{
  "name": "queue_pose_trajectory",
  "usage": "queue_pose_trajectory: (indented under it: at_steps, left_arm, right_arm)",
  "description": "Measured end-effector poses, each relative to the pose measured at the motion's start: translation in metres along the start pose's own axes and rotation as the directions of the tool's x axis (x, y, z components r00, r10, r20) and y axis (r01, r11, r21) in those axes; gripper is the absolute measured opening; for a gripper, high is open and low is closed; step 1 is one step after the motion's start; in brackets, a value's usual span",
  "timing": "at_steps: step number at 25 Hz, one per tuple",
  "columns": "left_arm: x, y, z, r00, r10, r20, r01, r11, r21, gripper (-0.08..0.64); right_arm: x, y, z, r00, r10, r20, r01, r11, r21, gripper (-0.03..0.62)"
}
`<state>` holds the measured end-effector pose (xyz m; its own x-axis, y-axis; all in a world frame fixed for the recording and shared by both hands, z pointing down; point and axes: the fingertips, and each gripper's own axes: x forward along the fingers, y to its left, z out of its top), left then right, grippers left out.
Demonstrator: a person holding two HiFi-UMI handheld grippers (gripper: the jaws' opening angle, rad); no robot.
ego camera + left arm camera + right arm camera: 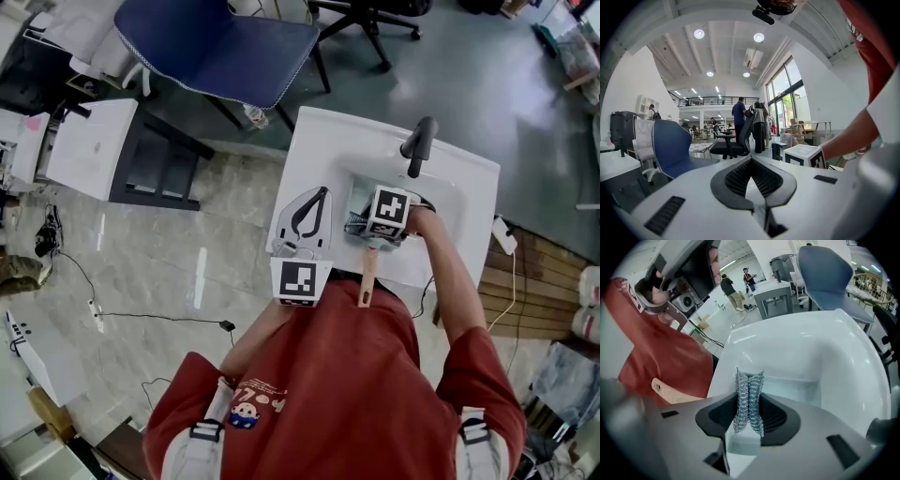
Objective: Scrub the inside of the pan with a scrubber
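My right gripper (384, 223) hangs over the basin of the white sink (323, 141). It is shut on a steel-wool scrubber (749, 397), which stands pinched upright between its jaws (749, 380). The pan lies mostly hidden under that gripper. Only its pale wooden handle (367, 277) sticks out toward me, and it also shows at the left in the right gripper view (670, 392). My left gripper (321, 195) rests over the sink's left ledge and points away from me. Its jaws meet at the tips (751, 161) with nothing between them.
A black faucet (419, 141) rises at the basin's far side. A blue chair (220, 42) stands beyond the sink and a white desk (89, 145) to the left. Cables trail on the floor (159, 317). A power strip (504, 234) lies to the right of the sink.
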<state>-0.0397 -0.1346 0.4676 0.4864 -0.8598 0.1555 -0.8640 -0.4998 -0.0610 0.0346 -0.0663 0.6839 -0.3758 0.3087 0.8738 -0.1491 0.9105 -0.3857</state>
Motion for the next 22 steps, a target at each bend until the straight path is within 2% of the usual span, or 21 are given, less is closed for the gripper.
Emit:
queue_pose_trajectory:
  at_steps: [6, 12, 14, 22]
  left_arm:
    - [-0.004, 0.002, -0.004, 1.000, 0.002, -0.008, -0.002, 1.000, -0.001, 0.012]
    - [-0.001, 0.003, -0.006, 1.000, 0.004, -0.012, -0.004, 1.000, 0.000, 0.012]
    - [-0.002, 0.004, -0.006, 1.000, 0.002, -0.013, -0.002, 1.000, 0.001, 0.012]
    - [0.003, 0.001, -0.007, 1.000, -0.005, -0.020, 0.005, 1.000, -0.002, 0.012]
  right_arm:
    - [0.018, -0.001, -0.002, 0.996, 0.085, -0.018, -0.084, 0.996, 0.033, 0.153]
    - [0.018, -0.003, -0.002, 0.993, 0.109, -0.034, -0.108, 0.994, 0.021, 0.153]
    - [0.018, -0.004, -0.001, 0.995, 0.095, -0.035, -0.094, 0.995, 0.017, 0.153]
    - [0.019, -0.034, -0.005, 0.996, -0.073, -0.050, 0.071, 0.997, -0.037, 0.153]
